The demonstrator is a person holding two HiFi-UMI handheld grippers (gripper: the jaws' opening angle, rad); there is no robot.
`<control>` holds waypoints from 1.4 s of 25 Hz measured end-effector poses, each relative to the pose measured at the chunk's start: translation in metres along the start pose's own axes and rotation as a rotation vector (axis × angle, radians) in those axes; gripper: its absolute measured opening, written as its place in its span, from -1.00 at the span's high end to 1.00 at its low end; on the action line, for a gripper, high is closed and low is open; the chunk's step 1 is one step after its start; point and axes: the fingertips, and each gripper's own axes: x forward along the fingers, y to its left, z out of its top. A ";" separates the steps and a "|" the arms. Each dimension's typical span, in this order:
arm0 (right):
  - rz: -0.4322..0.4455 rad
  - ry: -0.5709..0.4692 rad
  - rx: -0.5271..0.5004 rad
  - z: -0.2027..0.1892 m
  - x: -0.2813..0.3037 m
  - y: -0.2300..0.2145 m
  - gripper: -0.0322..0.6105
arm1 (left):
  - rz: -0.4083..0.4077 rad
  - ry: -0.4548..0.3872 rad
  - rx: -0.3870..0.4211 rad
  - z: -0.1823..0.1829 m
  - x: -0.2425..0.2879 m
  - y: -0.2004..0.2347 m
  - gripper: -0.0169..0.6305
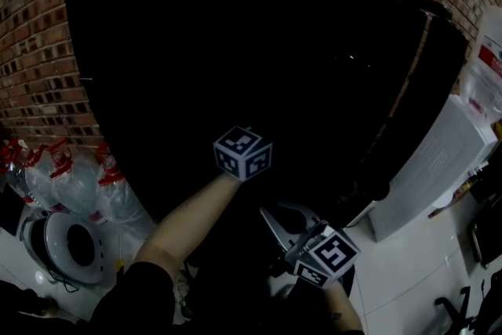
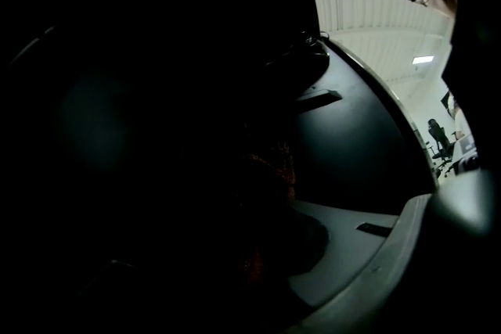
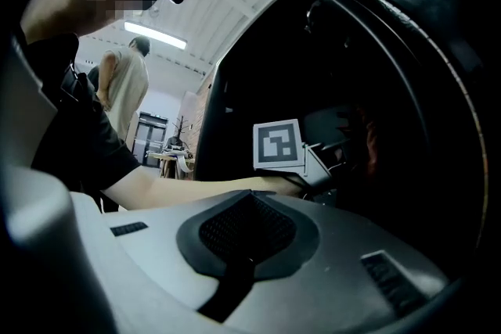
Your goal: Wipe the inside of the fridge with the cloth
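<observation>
Standing open against a brick wall: tall black fridge, inside too dark to make out shelves. Person's bare left forearm runs in past the front edge of the opening. Its marker cube catches the light, while the rest of the left gripper is lost in shadow from above. Seen from the side, its tongs are pressed together on a reddish cloth, which hangs at the tips, deep inside the fridge. Whether it touches a wall or shelf, cannot tell. Right gripper held nearer the person, below the left arm, tongs spread, nothing between them. Red-labelled water bottles on the floor by the fridge's left corner; white boxy unit near its right side. Second person stands well back in the room.
</observation>
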 end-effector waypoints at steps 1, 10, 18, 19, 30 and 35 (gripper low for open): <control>0.004 0.002 0.007 -0.001 0.002 0.001 0.89 | 0.022 0.008 0.002 -0.002 0.003 0.006 0.81; 0.003 0.009 0.013 -0.005 0.005 -0.005 0.89 | 0.077 0.003 0.029 -0.011 0.016 0.038 0.81; 0.009 0.026 0.022 -0.011 0.009 -0.010 0.89 | 0.145 0.010 0.032 -0.021 0.025 0.067 0.81; 0.011 0.029 0.021 -0.012 0.010 -0.010 0.89 | 0.159 0.021 0.036 -0.024 0.026 0.072 0.81; 0.037 0.030 0.053 -0.011 0.012 -0.008 0.89 | 0.302 0.089 0.092 -0.039 0.035 0.104 0.81; 0.023 0.020 0.042 -0.007 0.009 -0.006 0.89 | 0.325 0.094 0.097 -0.041 0.035 0.108 0.81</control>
